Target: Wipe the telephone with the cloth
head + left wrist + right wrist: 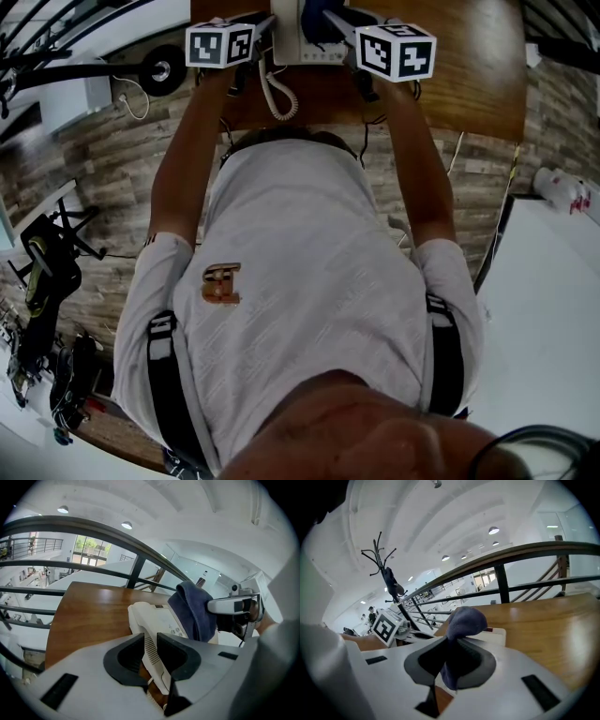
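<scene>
A white telephone (pixel 302 39) lies on the wooden table (pixel 469 75), and its coiled cord (pixel 278 98) hangs over the near edge. My left gripper (pixel 150 654) is shut on the telephone's (pixel 161 620) near side, whose ribbed edge sits between the jaws. My right gripper (pixel 450 660) is shut on a dark blue cloth (pixel 461 623), which bulges up above the jaws over the telephone (pixel 496 634). In the left gripper view the cloth (pixel 192 609) drapes on the telephone's far part, below the right gripper (pixel 234 605). In the head view both marker cubes flank the telephone.
A black railing (pixel 93 531) runs past the table's far side. The person's body fills the middle of the head view. A white table (pixel 553 309) stands at the right with a bottle-like thing (pixel 562 192) near it. A coat stand (pixel 386 578) rises beyond the left gripper's cube (pixel 386 627).
</scene>
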`<state>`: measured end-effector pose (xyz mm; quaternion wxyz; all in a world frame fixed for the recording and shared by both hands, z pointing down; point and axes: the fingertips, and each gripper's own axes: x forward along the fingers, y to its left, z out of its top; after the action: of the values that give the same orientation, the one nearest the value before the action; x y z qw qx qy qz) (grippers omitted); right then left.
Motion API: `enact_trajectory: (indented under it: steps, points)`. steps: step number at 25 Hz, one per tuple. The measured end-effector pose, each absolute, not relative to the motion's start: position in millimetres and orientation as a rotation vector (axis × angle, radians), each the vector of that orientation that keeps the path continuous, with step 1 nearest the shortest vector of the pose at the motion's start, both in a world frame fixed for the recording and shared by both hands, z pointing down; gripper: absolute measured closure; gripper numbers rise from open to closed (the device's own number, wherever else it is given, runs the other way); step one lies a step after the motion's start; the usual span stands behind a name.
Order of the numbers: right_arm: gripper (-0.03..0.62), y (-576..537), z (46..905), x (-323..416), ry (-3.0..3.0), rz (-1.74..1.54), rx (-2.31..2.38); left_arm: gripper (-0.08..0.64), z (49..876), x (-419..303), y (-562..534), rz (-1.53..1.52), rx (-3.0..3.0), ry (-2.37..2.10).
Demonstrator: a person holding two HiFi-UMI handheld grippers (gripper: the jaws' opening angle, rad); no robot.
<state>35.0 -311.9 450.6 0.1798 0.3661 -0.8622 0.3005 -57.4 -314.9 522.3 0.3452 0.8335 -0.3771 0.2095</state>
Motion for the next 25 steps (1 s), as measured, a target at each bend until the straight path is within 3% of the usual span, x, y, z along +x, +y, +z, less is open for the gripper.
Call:
enact_trajectory:
  steps: [10,25]
  points:
    - [0.532,-296,495,-8,-2.395,0.985,0.95,0.471,522,-58,-314,0.535,2.158,-0.989]
    - [0.532,-309,534,82,-2.158,0.884,1.172,0.471,524,-64,-314,0.528,2.146,-0.992]
